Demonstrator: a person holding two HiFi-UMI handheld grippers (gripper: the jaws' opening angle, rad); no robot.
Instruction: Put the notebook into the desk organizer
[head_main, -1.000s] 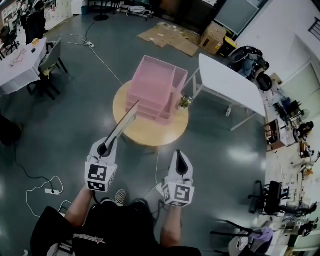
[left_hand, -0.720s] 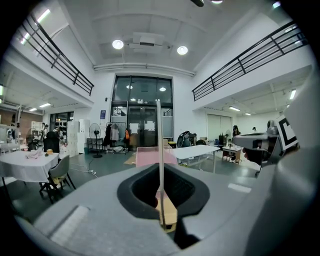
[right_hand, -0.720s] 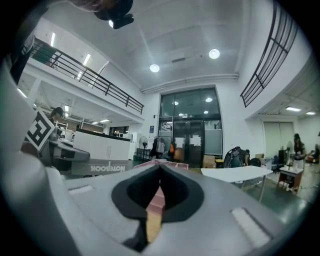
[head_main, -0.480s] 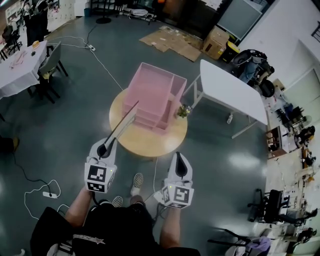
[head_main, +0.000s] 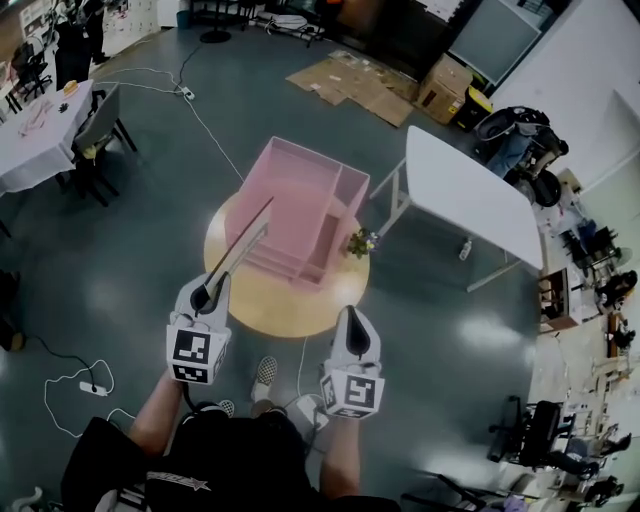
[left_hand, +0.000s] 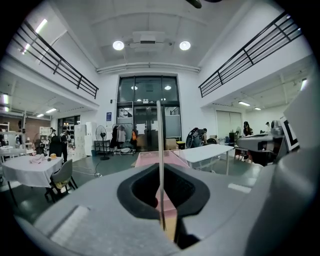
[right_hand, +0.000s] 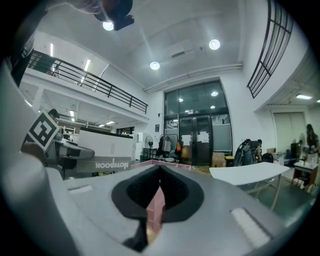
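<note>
One word legible: "NOTEBOOK" on notebook (right_hand: 105, 147) cover.

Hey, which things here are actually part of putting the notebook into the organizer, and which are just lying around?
For the job: thin white notebook, left hand-held gripper shut on it, pink plastic desk organizer, round wooden table under the organizer.
Lying about: long white rectangular table, flattened brown cardboard sheets on the floor, white power strip with cable, grey chair.

Thin notebook (head_main: 243, 240), upright on edge, points toward the pink tiered desk organizer (head_main: 300, 195).
</note>
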